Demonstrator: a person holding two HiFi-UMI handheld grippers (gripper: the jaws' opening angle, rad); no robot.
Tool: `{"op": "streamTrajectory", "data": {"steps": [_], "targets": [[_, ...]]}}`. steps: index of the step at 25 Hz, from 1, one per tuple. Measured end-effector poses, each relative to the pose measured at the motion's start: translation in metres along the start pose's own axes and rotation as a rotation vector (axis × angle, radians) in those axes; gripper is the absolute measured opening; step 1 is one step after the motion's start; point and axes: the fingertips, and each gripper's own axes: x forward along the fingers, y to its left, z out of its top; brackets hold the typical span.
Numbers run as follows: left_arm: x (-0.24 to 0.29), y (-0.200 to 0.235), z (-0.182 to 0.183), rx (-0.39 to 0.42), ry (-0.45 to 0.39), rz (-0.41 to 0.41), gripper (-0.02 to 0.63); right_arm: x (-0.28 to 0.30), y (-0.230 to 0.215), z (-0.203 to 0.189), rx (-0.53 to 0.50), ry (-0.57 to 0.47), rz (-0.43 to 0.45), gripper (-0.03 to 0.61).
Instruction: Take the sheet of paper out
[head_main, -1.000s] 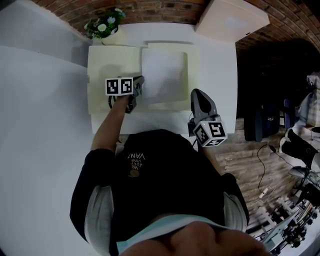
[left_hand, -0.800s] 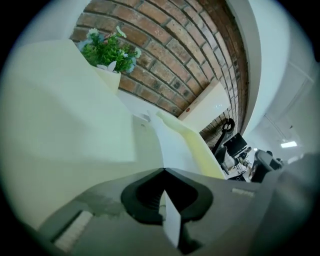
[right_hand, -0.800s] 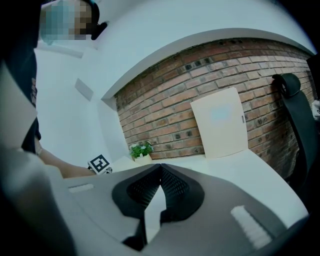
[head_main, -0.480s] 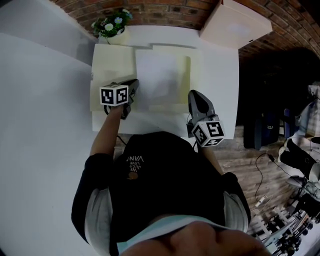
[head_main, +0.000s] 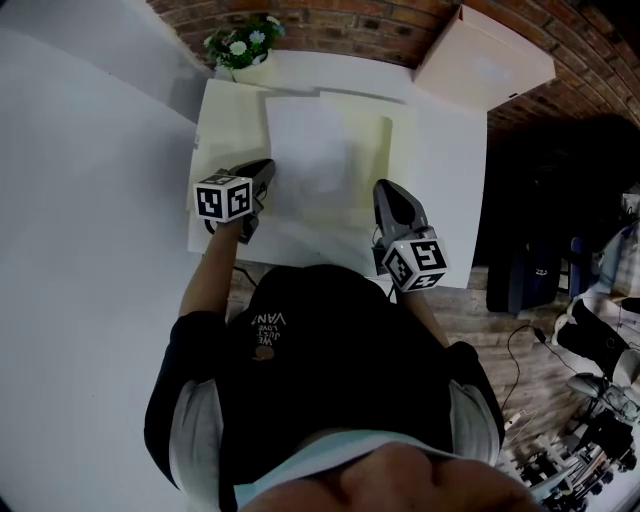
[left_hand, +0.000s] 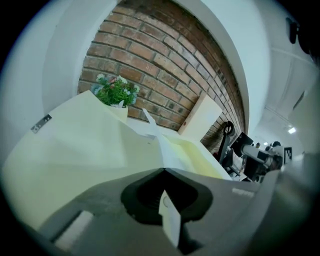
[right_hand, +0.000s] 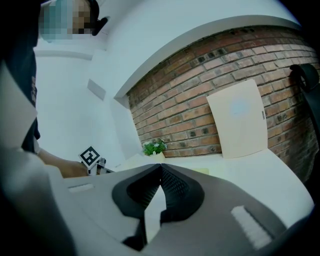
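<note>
The left gripper (head_main: 264, 172) has its jaws pinching the near edge of the sheet of paper (head_main: 305, 140), which stretches away ahead. The right gripper (head_main: 384, 190), clenched and seemingly empty, sits beside the folder (head_main: 228, 125).

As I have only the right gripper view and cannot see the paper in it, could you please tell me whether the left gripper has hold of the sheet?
Observer: Yes. The left gripper view shows the left gripper with its fingers closed on the edge of the sheet.
Operator: Thank you. Where does the sheet lie?
Observer: In the head view it lies across the middle of an open cream folder on the table.
Operator: And where is my right gripper?
Observer: At the folder's near right corner. I cannot tell whether it touches.
</note>
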Motion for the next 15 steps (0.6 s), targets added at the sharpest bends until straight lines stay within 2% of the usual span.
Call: {"op": "streamTrajectory", "data": {"steps": [15], "targets": [[-0.038,-0.011,0.017,0.186,-0.054,0.066,0.002,0.003,0.016,-0.007,-0.007,0.010,0.066,0.002]]}}
